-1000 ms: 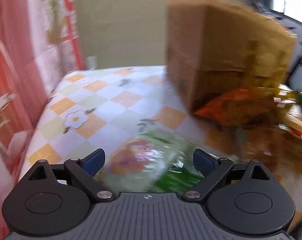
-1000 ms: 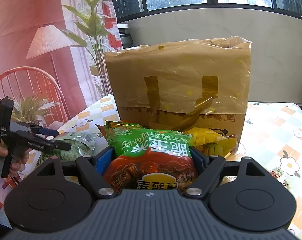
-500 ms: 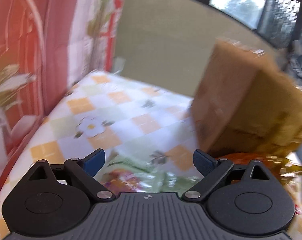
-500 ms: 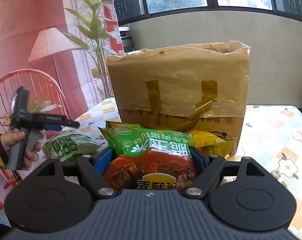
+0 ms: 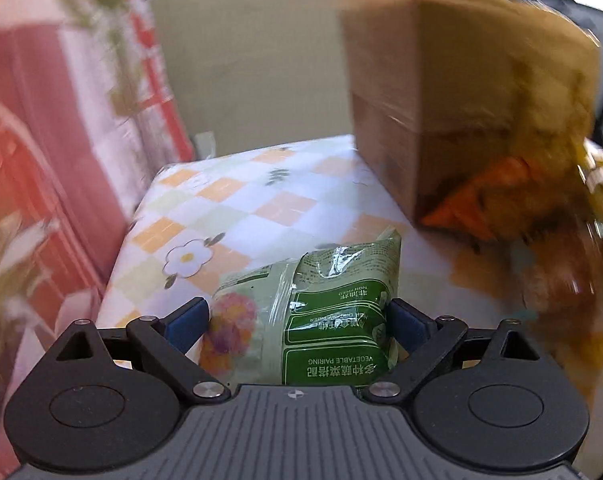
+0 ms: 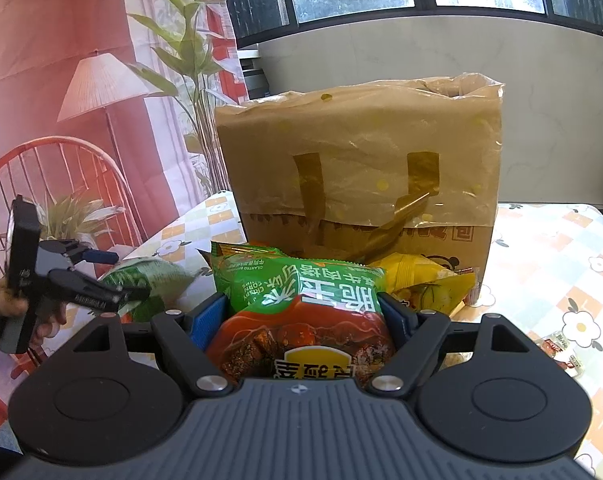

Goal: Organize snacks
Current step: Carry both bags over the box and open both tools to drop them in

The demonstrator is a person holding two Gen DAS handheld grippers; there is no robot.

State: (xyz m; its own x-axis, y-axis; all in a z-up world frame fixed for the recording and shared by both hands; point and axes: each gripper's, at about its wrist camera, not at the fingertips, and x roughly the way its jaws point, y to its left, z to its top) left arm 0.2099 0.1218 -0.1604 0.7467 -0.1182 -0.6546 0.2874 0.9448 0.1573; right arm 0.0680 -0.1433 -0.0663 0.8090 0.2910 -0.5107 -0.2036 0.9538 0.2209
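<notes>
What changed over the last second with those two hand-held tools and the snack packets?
The left tool, seen from the right one, swung up and then came back down, carrying the pale green packet with it; the packet stayed between its fingers. The right tool kept still around the red-and-green packet. The brown bag and the snacks before it did not move.

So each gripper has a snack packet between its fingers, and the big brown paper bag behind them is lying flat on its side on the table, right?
Not quite. The brown paper bag stands upright with its mouth open at the top, as the right wrist view shows. The rest holds: the left gripper has the pale green packet between its fingers, and the right gripper has the red and green packet.
</notes>
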